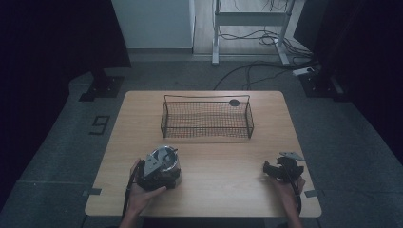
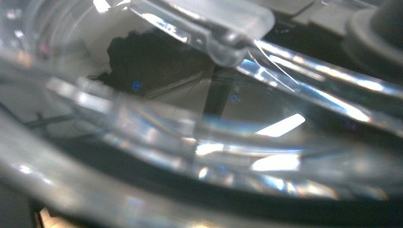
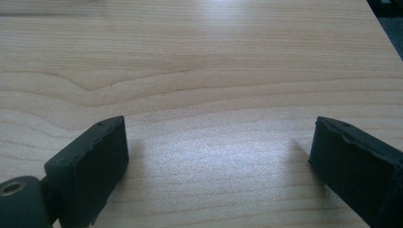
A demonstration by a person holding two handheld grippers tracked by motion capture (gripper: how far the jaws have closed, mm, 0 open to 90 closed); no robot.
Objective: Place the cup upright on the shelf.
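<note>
- Left gripper [image 1: 159, 173] sits against a clear glass container [image 1: 167, 160]; glass presses close to its camera, so I cannot tell how its jaws stand.
- Right gripper [image 3: 218, 156] hovers over bare table [image 3: 199, 61], jaws spread wide, nothing between them.

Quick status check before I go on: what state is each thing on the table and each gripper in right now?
Wire basket: upright at the far side of the table, nothing visible inside.
Clear container: upright at the near left, against the left gripper; the grip itself is hidden.
Left gripper: at the container; open or shut, cannot tell.
Right gripper: open, fingers wide apart, holding nothing, low over bare table.
</note>
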